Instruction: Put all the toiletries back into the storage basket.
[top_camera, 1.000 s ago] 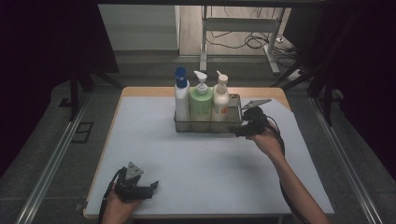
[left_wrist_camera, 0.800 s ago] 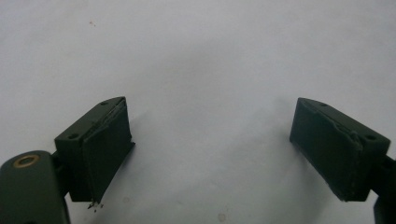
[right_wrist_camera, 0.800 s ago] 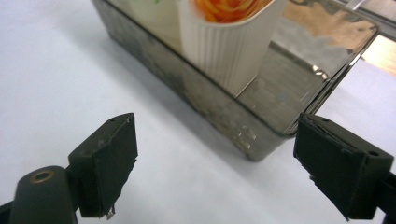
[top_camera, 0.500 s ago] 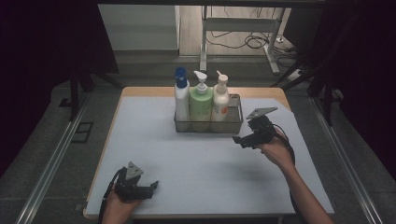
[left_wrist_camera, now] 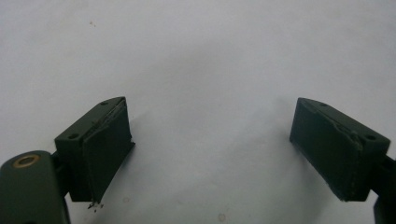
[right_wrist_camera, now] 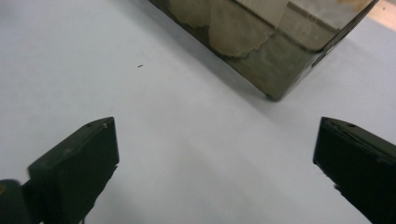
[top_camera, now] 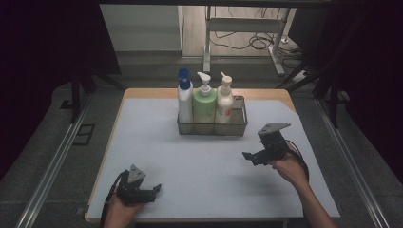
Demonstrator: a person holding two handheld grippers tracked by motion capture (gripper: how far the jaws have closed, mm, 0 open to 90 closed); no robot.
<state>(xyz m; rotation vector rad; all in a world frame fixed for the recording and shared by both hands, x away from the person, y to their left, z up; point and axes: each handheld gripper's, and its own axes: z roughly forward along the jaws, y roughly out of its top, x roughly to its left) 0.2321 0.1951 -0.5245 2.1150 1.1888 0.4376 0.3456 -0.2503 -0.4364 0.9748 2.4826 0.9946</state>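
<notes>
Now the right tool (top_camera: pixel 251 158) gapes empty near the basket (top_camera: pixel 240 124).

three bottles (top_camera: pixel 205 102) in basket (top_camera: pixel 240 129), mid-table (top_camera: pixel 199 190)

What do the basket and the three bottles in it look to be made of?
Basket: probably dark metal mesh, since the bottles show through its walls. Blue-capped bottle, green bottle and cream bottle: likely smooth, opaque plastic with moulded pump or nozzle tops.

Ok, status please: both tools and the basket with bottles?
Left tool open, empty. Right tool open, empty, apart from basket. Three bottles upright inside. Nothing in the way.
</notes>
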